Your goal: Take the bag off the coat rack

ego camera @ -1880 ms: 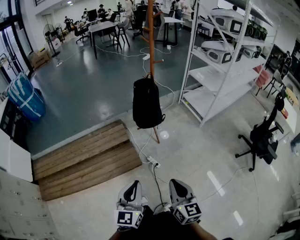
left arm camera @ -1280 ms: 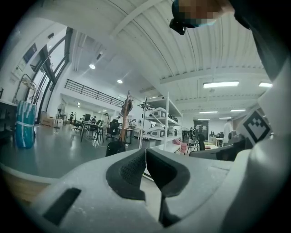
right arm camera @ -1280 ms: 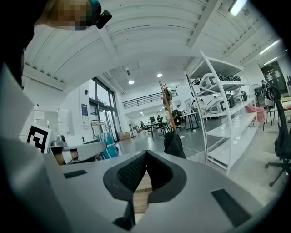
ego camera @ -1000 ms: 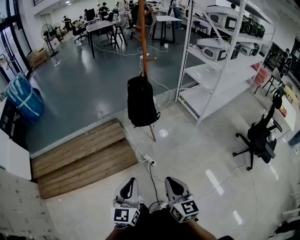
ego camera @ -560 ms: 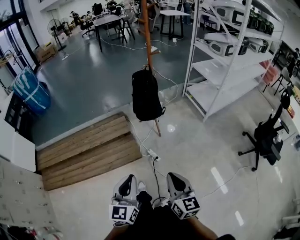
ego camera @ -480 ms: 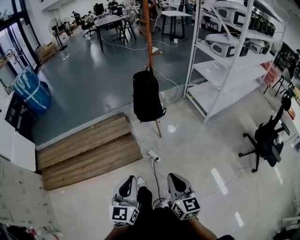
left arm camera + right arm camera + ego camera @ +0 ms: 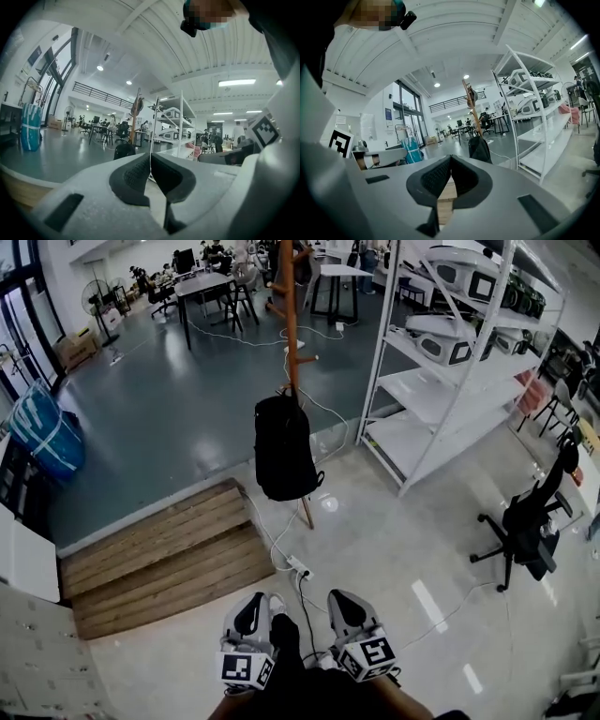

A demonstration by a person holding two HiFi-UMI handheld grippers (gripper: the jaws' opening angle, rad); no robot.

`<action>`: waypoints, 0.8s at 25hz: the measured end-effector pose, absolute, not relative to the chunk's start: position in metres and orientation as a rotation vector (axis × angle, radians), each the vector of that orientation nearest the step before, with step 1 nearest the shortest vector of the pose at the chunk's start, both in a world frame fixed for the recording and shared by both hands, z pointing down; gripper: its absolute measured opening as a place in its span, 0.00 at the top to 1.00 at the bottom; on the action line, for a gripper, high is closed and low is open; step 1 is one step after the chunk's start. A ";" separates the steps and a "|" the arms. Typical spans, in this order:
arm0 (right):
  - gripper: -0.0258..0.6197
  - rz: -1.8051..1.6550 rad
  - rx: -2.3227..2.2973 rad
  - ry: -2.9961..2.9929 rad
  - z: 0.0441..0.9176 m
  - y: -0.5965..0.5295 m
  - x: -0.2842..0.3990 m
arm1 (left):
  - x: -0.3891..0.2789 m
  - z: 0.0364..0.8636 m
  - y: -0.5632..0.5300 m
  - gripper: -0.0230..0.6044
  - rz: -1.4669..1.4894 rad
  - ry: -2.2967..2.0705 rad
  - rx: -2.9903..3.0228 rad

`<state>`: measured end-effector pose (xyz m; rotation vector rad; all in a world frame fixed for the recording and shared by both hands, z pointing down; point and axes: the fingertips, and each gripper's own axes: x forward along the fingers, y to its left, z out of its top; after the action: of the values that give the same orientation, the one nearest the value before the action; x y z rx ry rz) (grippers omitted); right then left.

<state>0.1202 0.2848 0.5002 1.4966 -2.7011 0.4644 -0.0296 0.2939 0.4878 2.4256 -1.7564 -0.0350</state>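
A black backpack (image 7: 282, 447) hangs from a peg of a tall wooden coat rack (image 7: 290, 310) standing on the pale floor past a low wooden step. The bag also shows far ahead in the left gripper view (image 7: 124, 150) and in the right gripper view (image 7: 479, 148). My left gripper (image 7: 256, 609) and right gripper (image 7: 338, 604) are held side by side at the bottom of the head view, well short of the rack. Both are shut with nothing between the pads (image 7: 150, 159) (image 7: 451, 165).
White metal shelving (image 7: 441, 362) with boxed devices stands right of the rack. A wooden platform step (image 7: 169, 559) lies to the left. A power strip and cable (image 7: 298, 568) run across the floor toward me. A black office chair (image 7: 525, 526) sits at the right, a blue bundle (image 7: 47, 432) at the far left.
The view has swayed as I walk; the rack and bag have drifted a little left and the step nearer. Both grippers stay shut, low in the view.
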 end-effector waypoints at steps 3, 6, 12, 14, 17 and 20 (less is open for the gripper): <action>0.94 0.442 1.497 -2.690 0.504 0.251 0.109 | -0.044 0.489 0.257 0.93 -0.043 -1.759 2.422; 0.94 0.449 1.489 -2.680 0.503 0.218 0.092 | -0.060 0.487 0.220 0.93 -0.058 -1.762 2.422; 0.94 0.469 1.484 -2.677 0.495 0.155 0.058 | -0.087 0.480 0.156 0.93 -0.056 -1.737 2.425; 0.94 0.477 1.489 -2.672 0.493 0.133 0.047 | -0.097 0.479 0.136 0.93 -0.047 -1.725 2.428; 0.94 0.491 1.497 -2.667 0.492 0.103 0.029 | -0.111 0.481 0.107 0.93 -0.033 -1.697 2.435; 0.94 0.499 1.513 -2.648 0.494 0.077 0.013 | -0.124 0.486 0.080 0.93 -0.027 -1.661 2.443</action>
<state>0.0128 0.0767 0.4942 1.5130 -2.6482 0.4987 -0.1235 0.0799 0.4856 2.4433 -1.6611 -0.0268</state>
